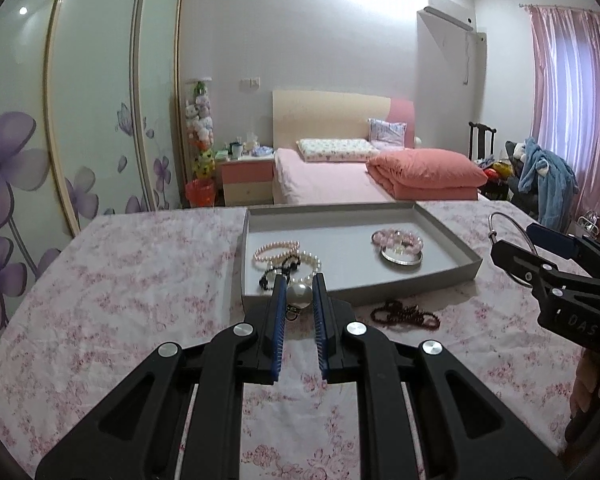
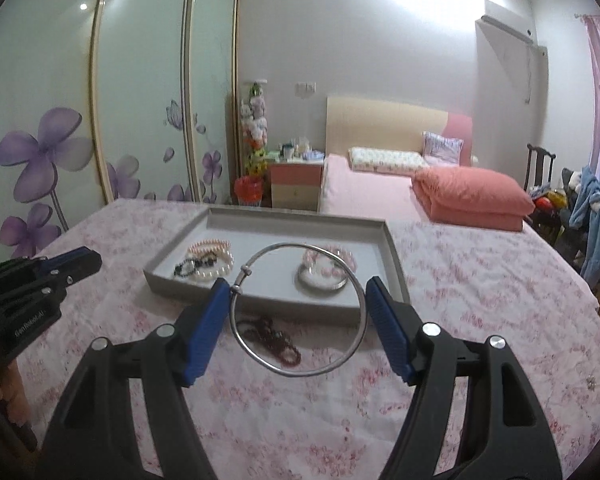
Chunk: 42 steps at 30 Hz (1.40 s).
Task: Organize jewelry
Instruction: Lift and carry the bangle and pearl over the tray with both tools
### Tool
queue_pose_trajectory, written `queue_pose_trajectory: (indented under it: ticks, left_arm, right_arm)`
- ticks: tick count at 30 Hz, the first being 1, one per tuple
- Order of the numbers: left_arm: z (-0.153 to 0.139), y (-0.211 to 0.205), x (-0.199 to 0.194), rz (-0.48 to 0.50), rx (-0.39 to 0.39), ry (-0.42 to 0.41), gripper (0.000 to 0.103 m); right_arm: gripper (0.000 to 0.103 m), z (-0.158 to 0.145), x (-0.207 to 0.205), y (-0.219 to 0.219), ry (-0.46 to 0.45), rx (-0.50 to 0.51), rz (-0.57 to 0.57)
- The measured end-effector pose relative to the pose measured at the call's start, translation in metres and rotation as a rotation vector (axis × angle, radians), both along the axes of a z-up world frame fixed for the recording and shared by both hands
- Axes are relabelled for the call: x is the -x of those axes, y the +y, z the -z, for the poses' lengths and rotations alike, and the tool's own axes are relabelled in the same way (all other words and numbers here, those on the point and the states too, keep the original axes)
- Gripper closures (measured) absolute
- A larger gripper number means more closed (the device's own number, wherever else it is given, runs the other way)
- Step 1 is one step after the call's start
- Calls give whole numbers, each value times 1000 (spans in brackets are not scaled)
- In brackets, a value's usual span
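Left tool pinches a large pearl pendant, narrow gap, at the grey tray's 6 o'clock wall, likely for drop-in. Right tool, wide, spans a silver hoop bangle; contact unclear. Dark red bead strand lies on the worktop.

A tray lies on a cloth-covered table, and inside it a heap of pearl strands sits at the left while a beaded bracelet rests partly on a bangle at the right. Before the tray's near wall a beaded necklace lies on the cloth; above it the right gripper holds a large wire hoop between its fingers, and to the left the left gripper pinches a pearl pendant over the tray's near edge. Behind the table stands a bed, with a nightstand to its left and a wardrobe along the left wall.
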<state>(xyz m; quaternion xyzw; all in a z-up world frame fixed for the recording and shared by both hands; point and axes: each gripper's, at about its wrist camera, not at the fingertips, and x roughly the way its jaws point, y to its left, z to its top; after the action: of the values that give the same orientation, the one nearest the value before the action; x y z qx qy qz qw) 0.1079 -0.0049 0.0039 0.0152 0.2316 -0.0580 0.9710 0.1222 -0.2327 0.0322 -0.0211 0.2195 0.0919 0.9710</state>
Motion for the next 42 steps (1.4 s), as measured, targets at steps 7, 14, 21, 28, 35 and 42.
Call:
queue_pose_trajectory:
  ticks: [7, 14, 21, 28, 35, 42]
  left_arm:
    - [-12, -4, 2, -5, -3, -73, 89]
    - [-20, -9, -2, -12, -7, -120, 89]
    - [-34, -13, -12, -10, -3, -163, 89]
    - [-46, -20, -25, -2, -1, -196, 89]
    - [-41, -22, -40, -6, 6, -181, 89]
    - [-33, -23, -56, -3, 10, -155, 89]
  right_arm:
    - [35, -17, 9, 5, -118, -1, 17]
    - [35, -32, 11, 4, -222, -17, 58]
    - [35, -39, 6, -5, -278, -56, 115]
    - [35, -42, -4, -8, -304, -69, 128]
    - [35, -42, -14, -9, -298, -71, 129]
    - [35, -40, -32, -7, -285, -67, 126]
